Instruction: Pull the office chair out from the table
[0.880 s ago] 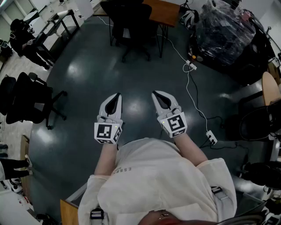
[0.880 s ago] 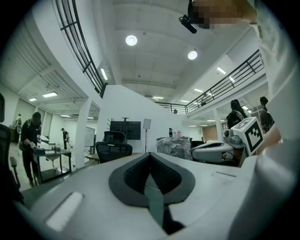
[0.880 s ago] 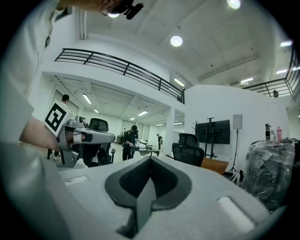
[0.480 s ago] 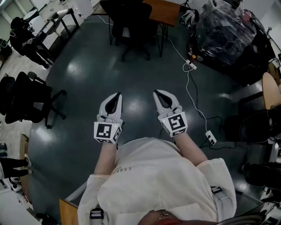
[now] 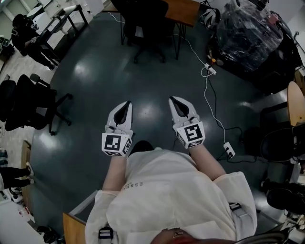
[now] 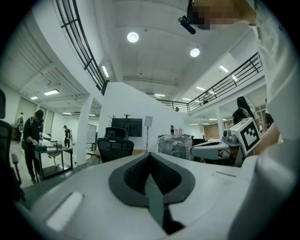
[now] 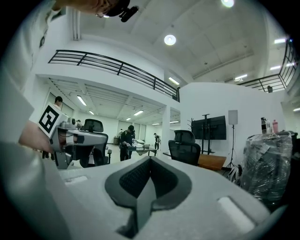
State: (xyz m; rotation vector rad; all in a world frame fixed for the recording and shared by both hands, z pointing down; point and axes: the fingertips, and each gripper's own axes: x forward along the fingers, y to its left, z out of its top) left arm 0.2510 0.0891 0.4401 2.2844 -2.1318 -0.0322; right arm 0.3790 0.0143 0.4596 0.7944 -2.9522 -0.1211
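Head view shows the office chair (image 5: 145,26) tucked under the wooden desk (image 5: 183,10) at the far end of the dark floor (image 5: 95,90), well apart from both grippers. Little has shifted since a moment ago. A shoe (image 5: 141,146) has appeared just below the left gripper (image 5: 128,102) and right gripper (image 5: 171,98) (probably a step forward). Both point level, jaws together and empty. The approach has barely begun and the chair is untouched.

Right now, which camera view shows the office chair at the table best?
The right gripper view: the office chair stands clear against the white wall, backrest and headrest distinct. The left gripper view shows the chair merging with a dark screen behind. The head view shows it from above, dark, at the top edge.
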